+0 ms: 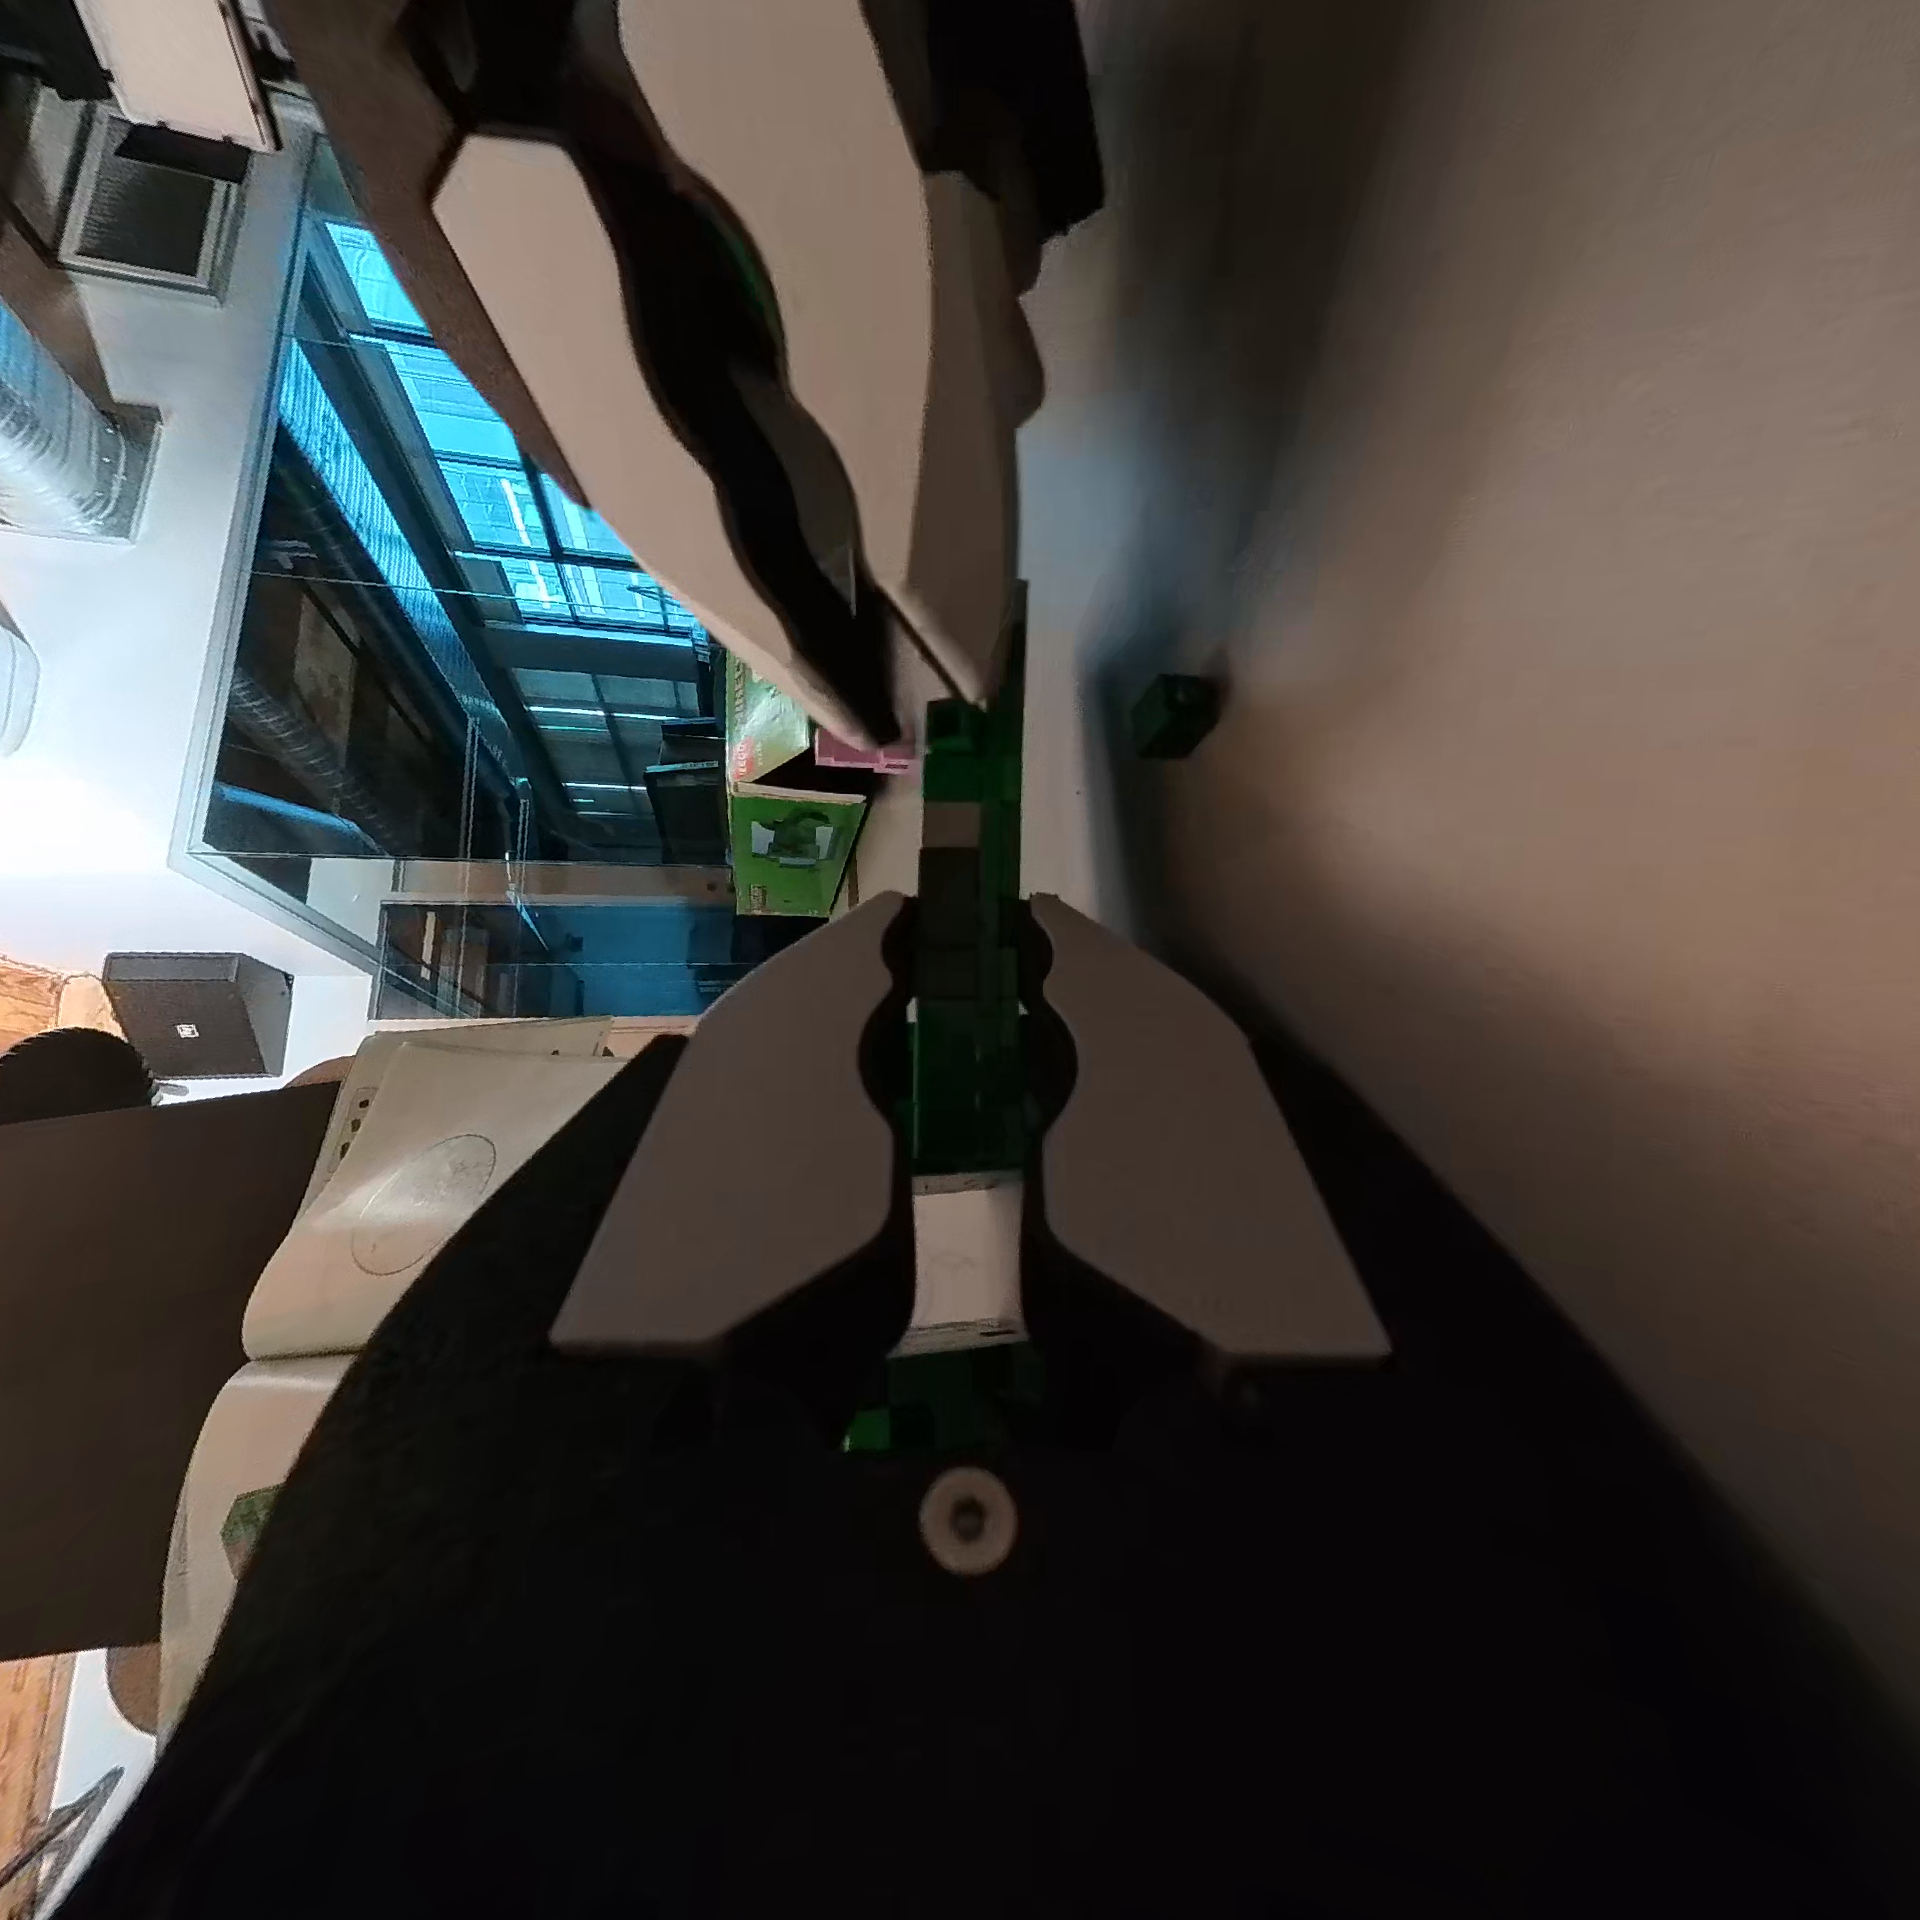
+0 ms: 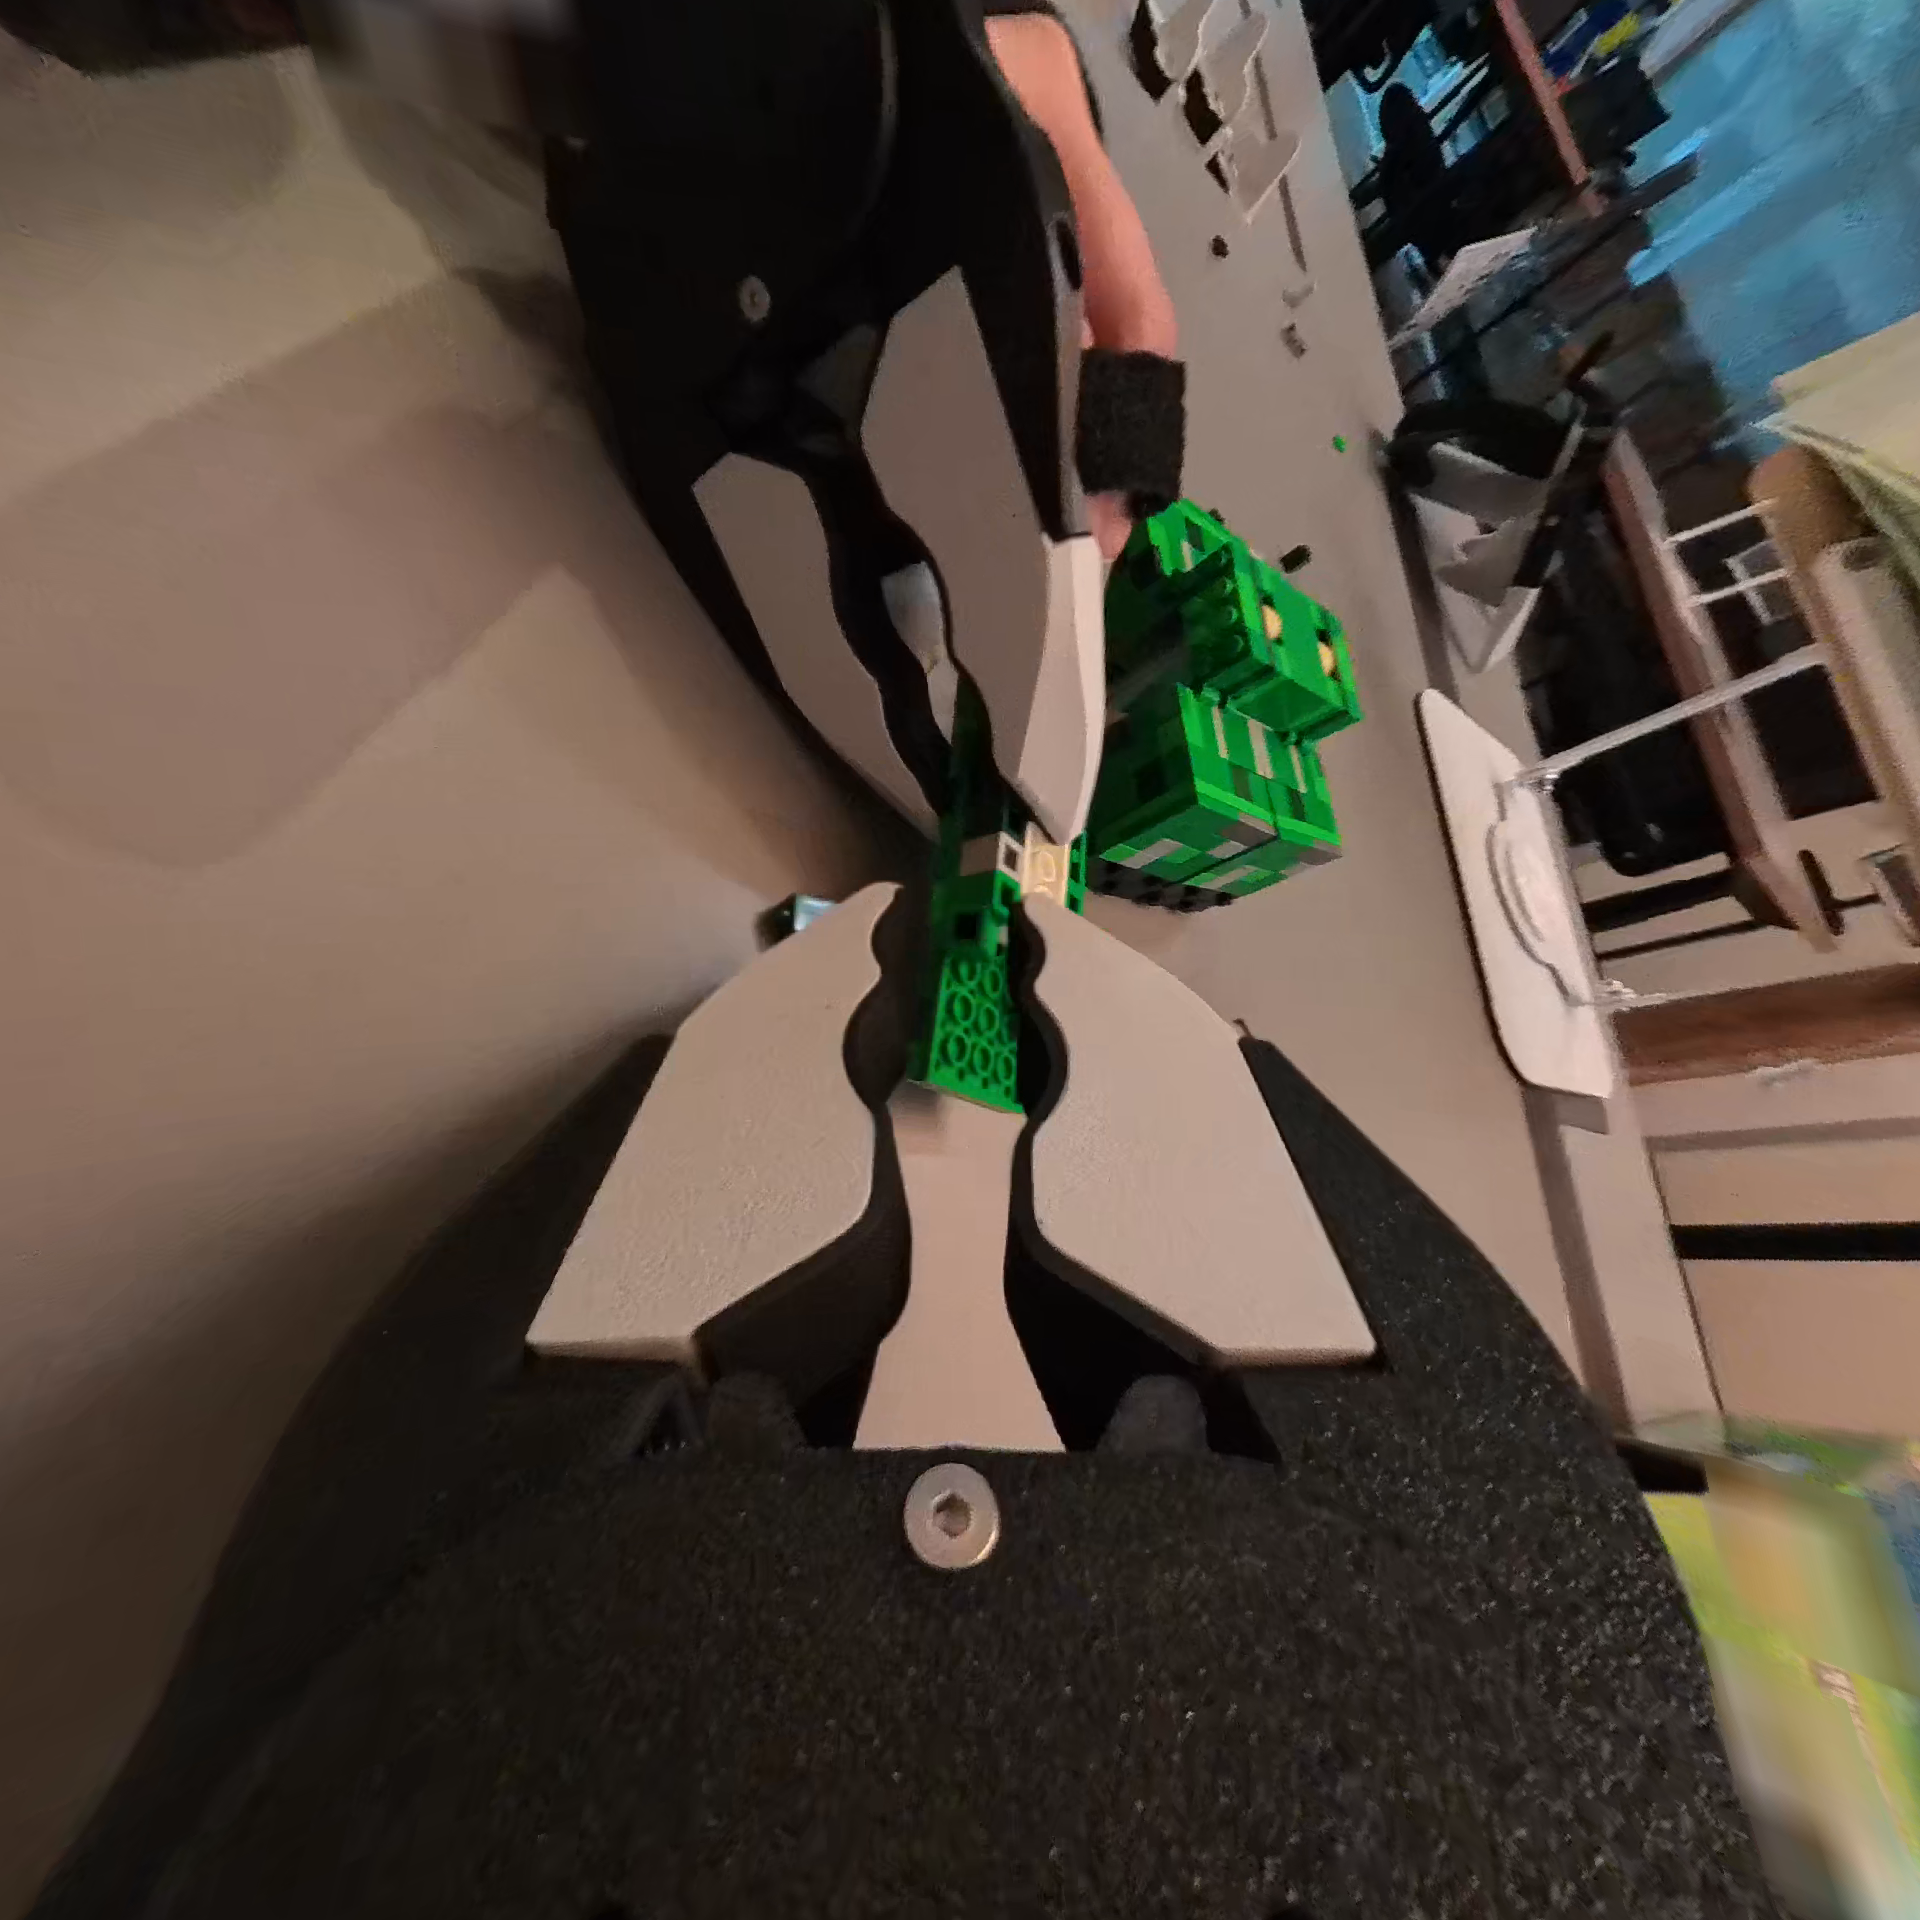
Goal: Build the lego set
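A flat green lego assembly [image 1: 971, 831], a plate with green, grey and white bricks on it, is held edge-on between both grippers above the grey table [image 1: 1558, 935]. My left gripper [image 1: 966, 909] is shut on one end of it. My right gripper [image 2: 961, 904] is shut on the other end, where the plate's underside [image 2: 971, 1023] shows. Each gripper shows in the other's view: the right gripper [image 1: 930, 717] from above, the left gripper [image 2: 1003, 826] likewise. A small pink brick [image 1: 868, 753] shows by the right gripper's tip; I cannot tell whether they touch.
A larger green built lego model [image 2: 1216, 727] stands on the table just behind the grippers. A dark green brick [image 1: 1174, 715] lies alone on the table. A green lego box [image 1: 795, 847], an open booklet [image 1: 436, 1174] and a white mat [image 2: 1507, 894] lie farther off.
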Demonstrator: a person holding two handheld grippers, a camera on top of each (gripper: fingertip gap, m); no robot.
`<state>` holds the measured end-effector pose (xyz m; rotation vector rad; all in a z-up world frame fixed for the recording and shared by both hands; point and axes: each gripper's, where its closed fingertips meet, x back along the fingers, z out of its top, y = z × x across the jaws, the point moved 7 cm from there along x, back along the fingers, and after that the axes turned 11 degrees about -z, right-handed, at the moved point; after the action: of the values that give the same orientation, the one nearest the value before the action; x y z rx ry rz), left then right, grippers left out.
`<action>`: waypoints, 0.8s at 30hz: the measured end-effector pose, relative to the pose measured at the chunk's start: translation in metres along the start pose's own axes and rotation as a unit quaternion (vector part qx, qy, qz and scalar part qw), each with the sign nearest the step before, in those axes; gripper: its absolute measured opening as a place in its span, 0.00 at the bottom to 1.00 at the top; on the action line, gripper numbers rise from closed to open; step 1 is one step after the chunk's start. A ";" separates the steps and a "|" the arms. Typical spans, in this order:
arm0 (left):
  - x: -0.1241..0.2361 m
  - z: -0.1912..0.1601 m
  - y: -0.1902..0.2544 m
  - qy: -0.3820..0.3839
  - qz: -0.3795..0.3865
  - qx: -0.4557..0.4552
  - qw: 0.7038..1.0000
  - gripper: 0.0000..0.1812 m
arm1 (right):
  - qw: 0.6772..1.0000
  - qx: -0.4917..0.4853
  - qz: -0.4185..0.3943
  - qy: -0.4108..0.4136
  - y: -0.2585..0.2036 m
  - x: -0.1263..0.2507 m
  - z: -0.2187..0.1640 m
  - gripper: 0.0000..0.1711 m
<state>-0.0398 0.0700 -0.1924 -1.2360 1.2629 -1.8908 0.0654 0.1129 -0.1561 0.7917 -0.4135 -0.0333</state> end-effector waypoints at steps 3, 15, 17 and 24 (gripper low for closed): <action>-0.001 0.001 -0.001 0.000 0.000 0.000 1.000 0.09 | 1.000 0.004 -0.005 0.001 0.003 0.002 -0.001 0.08; -0.003 0.006 -0.005 0.010 0.010 -0.008 1.000 0.09 | 0.998 -0.055 0.025 -0.001 0.005 0.001 -0.001 0.04; -0.002 0.007 -0.004 0.017 0.017 -0.018 1.000 0.09 | 0.986 -0.151 0.062 0.017 0.013 0.004 -0.001 0.04; -0.001 0.010 -0.004 0.025 0.026 -0.044 0.998 0.09 | 0.885 -0.415 0.212 0.005 0.021 0.001 -0.016 0.04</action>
<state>-0.0301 0.0681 -0.1874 -1.1940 1.4056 -1.8568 0.0692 0.1385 -0.1510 -0.1582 -0.4997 0.1938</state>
